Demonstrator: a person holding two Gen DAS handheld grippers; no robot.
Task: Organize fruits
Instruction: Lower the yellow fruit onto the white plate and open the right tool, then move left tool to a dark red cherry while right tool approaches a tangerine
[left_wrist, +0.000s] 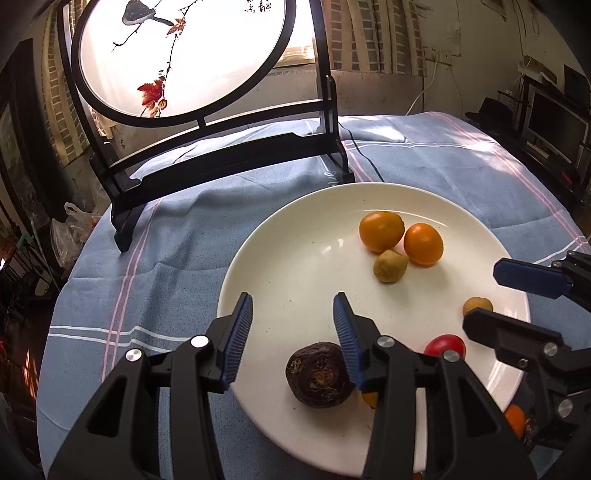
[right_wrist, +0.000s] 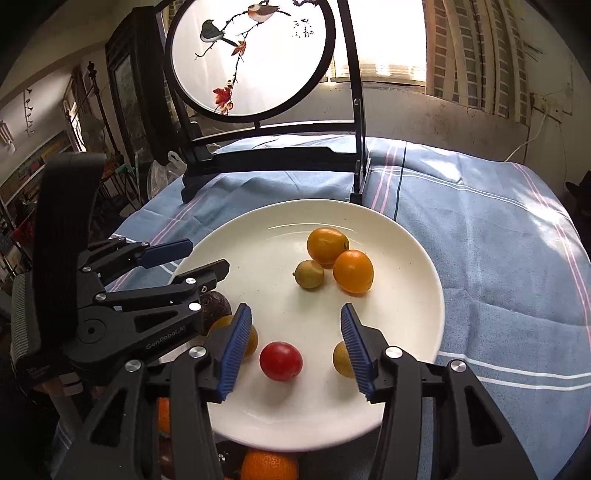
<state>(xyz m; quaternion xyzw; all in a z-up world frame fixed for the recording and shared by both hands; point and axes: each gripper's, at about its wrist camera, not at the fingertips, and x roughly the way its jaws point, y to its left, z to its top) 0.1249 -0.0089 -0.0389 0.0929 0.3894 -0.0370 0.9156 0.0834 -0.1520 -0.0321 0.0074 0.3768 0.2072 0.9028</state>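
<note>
So both grippers are parked over the white plate (left_wrist: 280, 266) on the table with the blue striped cloth (left_wrist: 177, 258). The left gripper (left_wrist: 293, 339) has its fingers spread apart, gripping nothing; a dark wrinkly passion fruit (left_wrist: 319, 374) sits on the plate between them, lower middle of the left wrist frame, close against the right-hand finger. The right gripper (right_wrist: 295, 349) is released too, with a red fruit (right_wrist: 280, 361) lying loose between its fingers, not touched. Two oranges (right_wrist: 340, 260) and a small greenish fruit (right_wrist: 309, 274) huddle together further back on the plate. A round bird-painting screen (right_wrist: 251, 55) stands behind, top of frame.
</note>
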